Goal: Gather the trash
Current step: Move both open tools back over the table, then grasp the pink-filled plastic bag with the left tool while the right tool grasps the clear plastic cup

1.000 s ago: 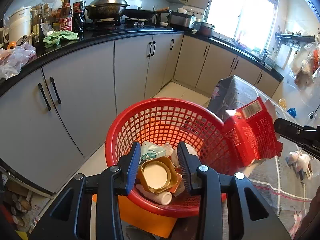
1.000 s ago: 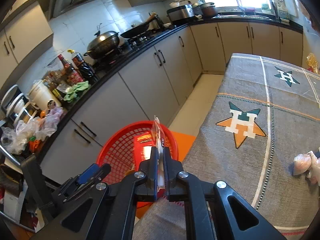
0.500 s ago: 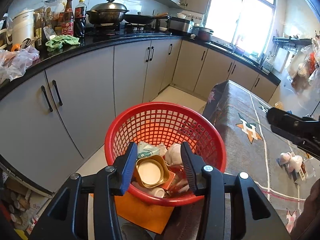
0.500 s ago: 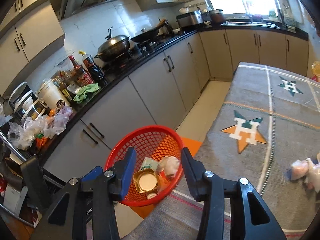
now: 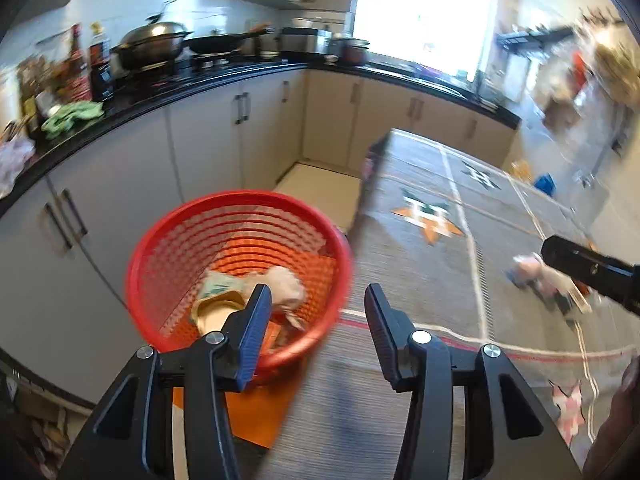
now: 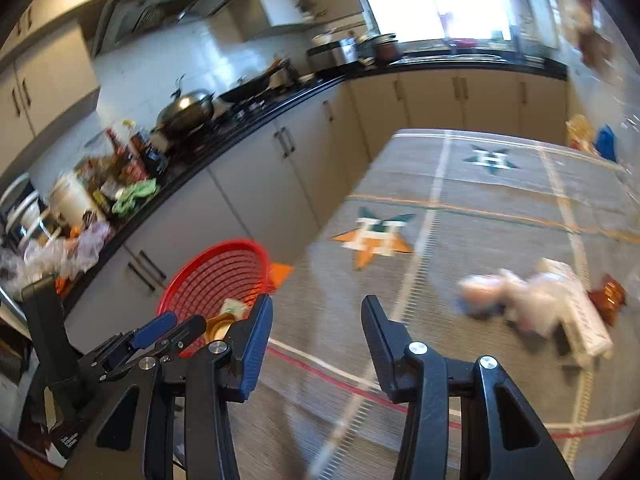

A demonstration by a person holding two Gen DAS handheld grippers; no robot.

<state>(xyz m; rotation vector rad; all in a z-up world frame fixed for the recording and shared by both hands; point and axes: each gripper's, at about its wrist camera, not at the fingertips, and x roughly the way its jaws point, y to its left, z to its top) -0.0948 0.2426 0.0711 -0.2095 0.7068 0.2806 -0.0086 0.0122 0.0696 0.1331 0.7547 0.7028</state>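
We are holding our left gripper (image 5: 316, 300) with its fingers (image 5: 256, 320) partly apart, and nothing is sitting between them. They have just been opening a little more. Our right gripper (image 6: 316, 312) is also standing partly open and holding nothing; its fingers (image 6: 380, 332) are touching nothing.

The red basket (image 5: 168, 232) is sitting low beside the table's edge, down by the grey cupboards (image 5: 120, 184). Inside it we are seeing a gold tub (image 5: 216, 310) and some crumpled paper (image 5: 284, 284).

More trash (image 6: 532, 304) is lying on the table (image 6: 460, 208), off to the right of our right gripper and well apart from the basket. It is blurry, so we cannot tell each piece. The table is wearing a grey cloth with star shapes (image 6: 374, 242). Behind, a black counter (image 6: 256, 120) is carrying a wok (image 6: 186, 110), bottles and a green rag (image 6: 134, 196). A bright window (image 6: 436, 0) is shining at the back.
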